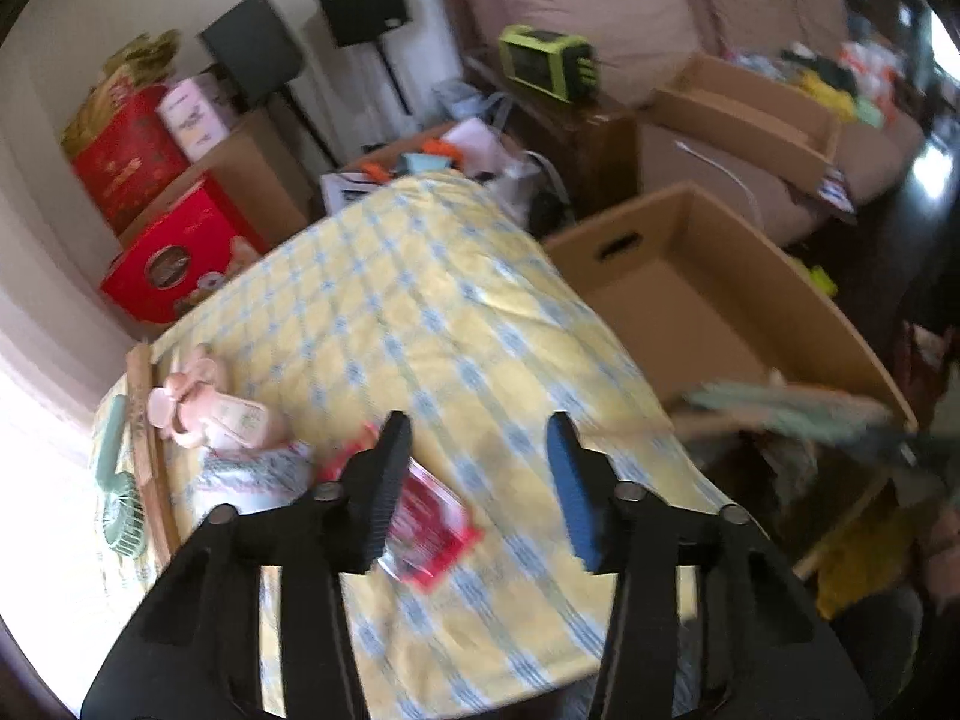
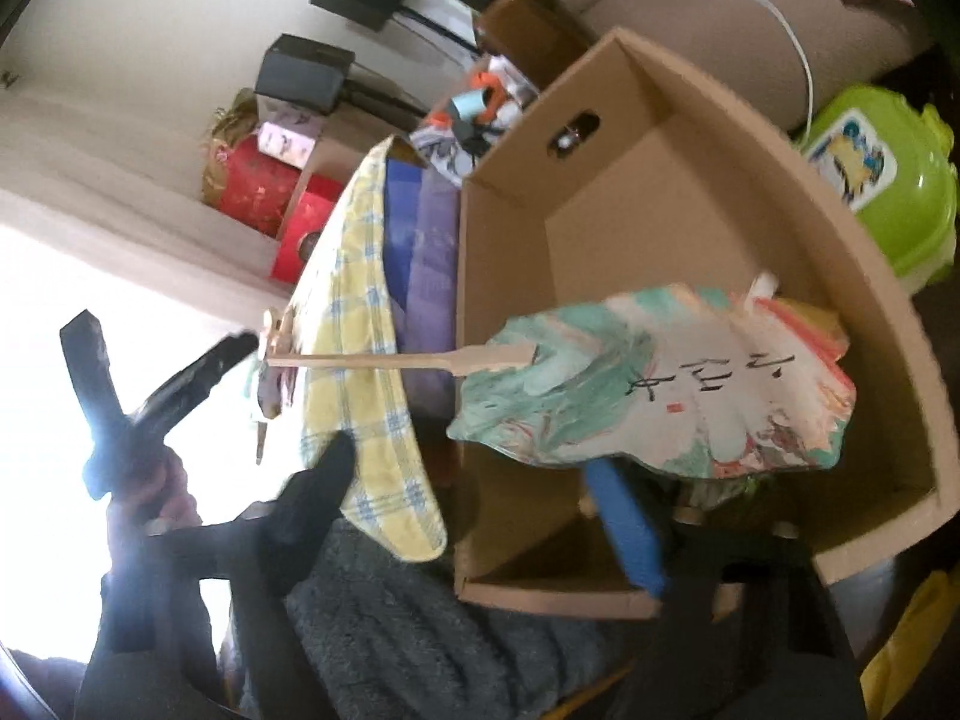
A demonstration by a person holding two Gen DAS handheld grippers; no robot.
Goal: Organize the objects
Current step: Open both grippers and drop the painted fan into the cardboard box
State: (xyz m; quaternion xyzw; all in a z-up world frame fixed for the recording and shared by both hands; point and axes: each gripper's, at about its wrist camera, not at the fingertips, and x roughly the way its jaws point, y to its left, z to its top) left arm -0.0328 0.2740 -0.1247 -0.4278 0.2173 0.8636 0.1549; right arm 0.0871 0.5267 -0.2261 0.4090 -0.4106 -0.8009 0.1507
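My left gripper hangs open over the table's yellow checked cloth, with nothing between its fingers. A red packet lies on the cloth, partly under the black finger. A pink hand fan, a green hand fan and a patterned bundle lie at the table's left end. My right gripper is open beside the cardboard box. A painted paper fan with a wooden handle hangs over the box's opening, just above the blue fingertip, not pinched.
The open box stands against the table's right side, its floor bare at the far end. Red gift boxes and speakers line the wall; a sofa carries another carton. A green plastic container sits beyond the box. A hand holds the left gripper.
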